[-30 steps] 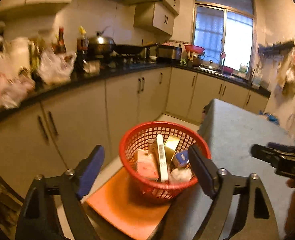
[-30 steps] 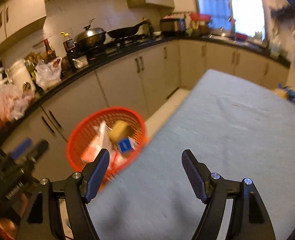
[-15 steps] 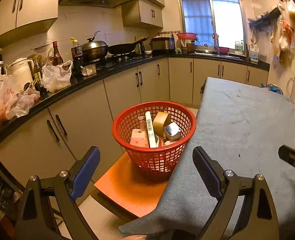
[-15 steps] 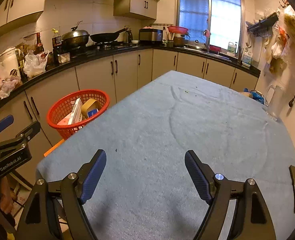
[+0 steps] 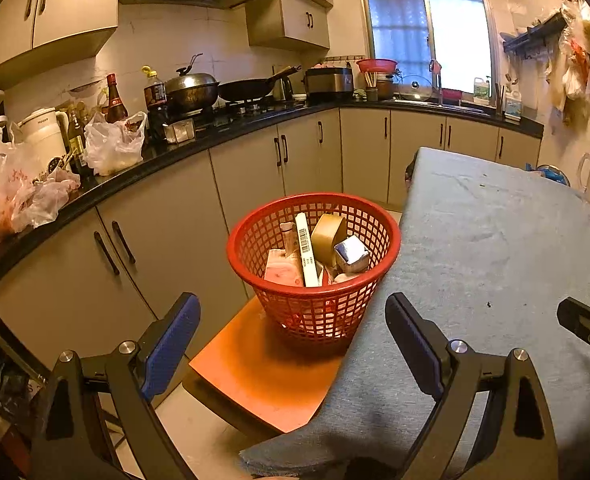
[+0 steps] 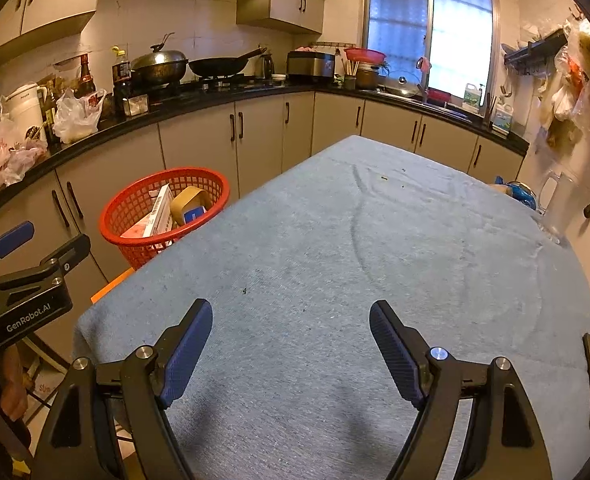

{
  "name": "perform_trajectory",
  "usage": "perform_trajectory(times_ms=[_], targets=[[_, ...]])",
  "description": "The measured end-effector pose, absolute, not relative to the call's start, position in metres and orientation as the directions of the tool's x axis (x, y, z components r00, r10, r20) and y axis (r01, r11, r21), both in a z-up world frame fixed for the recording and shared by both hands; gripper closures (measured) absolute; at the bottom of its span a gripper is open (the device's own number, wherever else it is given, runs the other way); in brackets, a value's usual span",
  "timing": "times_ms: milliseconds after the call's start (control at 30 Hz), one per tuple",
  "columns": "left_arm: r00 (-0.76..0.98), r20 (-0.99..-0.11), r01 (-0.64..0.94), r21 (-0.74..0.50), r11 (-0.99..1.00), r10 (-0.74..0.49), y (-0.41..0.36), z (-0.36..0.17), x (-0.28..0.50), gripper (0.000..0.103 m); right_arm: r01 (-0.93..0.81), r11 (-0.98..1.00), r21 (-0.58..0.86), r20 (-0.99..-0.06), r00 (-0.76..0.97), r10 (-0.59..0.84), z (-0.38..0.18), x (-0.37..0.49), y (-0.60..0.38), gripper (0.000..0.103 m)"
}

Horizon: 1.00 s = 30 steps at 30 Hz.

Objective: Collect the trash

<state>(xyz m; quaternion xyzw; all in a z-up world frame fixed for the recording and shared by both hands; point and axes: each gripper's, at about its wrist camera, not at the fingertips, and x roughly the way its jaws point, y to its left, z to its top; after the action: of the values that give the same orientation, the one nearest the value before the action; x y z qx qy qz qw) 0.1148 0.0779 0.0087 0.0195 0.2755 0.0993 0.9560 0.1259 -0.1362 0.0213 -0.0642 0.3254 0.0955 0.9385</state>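
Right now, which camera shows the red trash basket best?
The left wrist view: the red basket sits centred, whole, contents visible. In the right wrist view it is off left, its lower part hidden behind the table.

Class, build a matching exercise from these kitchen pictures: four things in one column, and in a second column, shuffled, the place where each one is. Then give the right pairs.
Things
1. red basket
2. tape roll
3. black pan
4. white plastic bag

Places
A. on the stove
B. on the orange seat beside the table
C. on the black counter, by the bottles
D. inside the basket

Pairs: 1-B, 2-D, 3-A, 4-C
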Motion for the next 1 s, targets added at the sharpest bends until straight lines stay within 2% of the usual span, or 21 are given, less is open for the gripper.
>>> perform_trajectory(times_ms=[1000], targets=[[0.82, -0.541, -0.179, 0.068, 0.982, 0.187, 0.089, 0.005, 0.117, 0.01, -0.236, 0.969, -0.078, -0.648, 0.75, 0.131, 0.016, 0.128, -0.126, 0.018]])
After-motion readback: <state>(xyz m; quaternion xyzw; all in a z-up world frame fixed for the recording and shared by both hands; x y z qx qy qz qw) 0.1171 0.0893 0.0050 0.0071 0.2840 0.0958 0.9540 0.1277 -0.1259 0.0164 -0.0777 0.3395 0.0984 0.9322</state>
